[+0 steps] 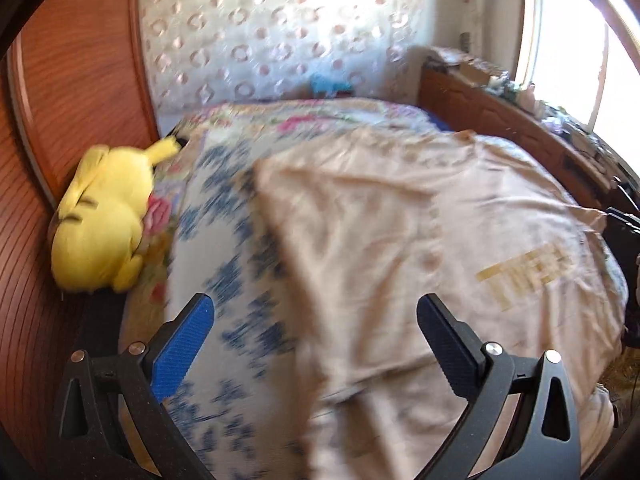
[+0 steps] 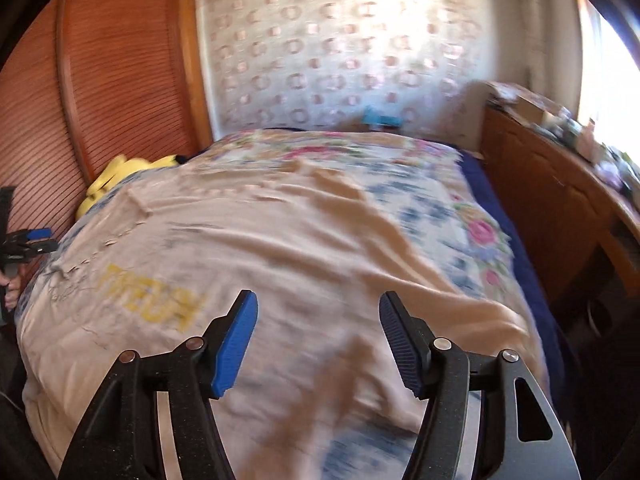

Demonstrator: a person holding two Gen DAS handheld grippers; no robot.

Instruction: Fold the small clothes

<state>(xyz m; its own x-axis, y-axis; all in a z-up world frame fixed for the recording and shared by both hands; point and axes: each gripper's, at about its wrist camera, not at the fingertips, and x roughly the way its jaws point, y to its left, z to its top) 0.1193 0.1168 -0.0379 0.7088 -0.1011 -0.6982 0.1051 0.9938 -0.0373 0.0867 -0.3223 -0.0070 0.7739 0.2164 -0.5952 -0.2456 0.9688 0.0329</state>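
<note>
A beige shirt [image 1: 420,240] with yellow lettering lies spread across a floral bedspread [image 1: 224,216], directly ahead of both tools. The left gripper [image 1: 316,316] hangs above the shirt's edge, fingers spread wide and holding nothing; the right gripper [image 2: 318,320] is likewise spread over the cloth. A yellow plush toy [image 1: 104,216] rests left of the left gripper.

Shirt print [image 1: 524,276]: motion-smeared, you can't read the yellow letters.
Dresser clutter [image 1: 532,96], upper right: too blurred to identify.
Yellow plush [image 2: 120,176], left: mostly hidden behind your bedspread [image 2: 460,208].
</note>
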